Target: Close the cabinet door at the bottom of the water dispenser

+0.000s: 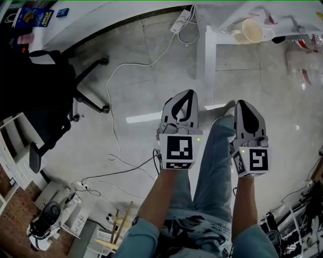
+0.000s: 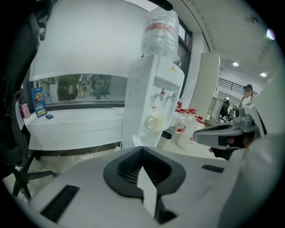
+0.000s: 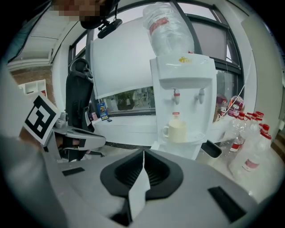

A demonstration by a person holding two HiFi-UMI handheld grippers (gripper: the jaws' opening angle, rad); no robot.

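A white water dispenser [image 3: 182, 98] with a clear bottle [image 3: 169, 29] on top stands ahead of me; it also shows in the left gripper view [image 2: 153, 107] and at the head view's top right [image 1: 237, 15]. A cream cup [image 3: 178, 131] sits under its taps. A white panel [image 1: 210, 65] juts from the dispenser's lower part toward me and looks like the open cabinet door. My left gripper [image 1: 187, 95] and right gripper [image 1: 242, 104] hang side by side above the floor, short of the dispenser. Both are shut with nothing between the jaws [image 2: 141, 148] [image 3: 143, 152].
A black office chair [image 1: 50, 101] stands at the left. Cables [image 1: 113, 101] trail over the grey floor from a power strip [image 1: 181, 20]. Several red-capped water bottles [image 3: 249, 142] stand right of the dispenser. The person's jeans-clad leg [image 1: 212, 166] is below the grippers.
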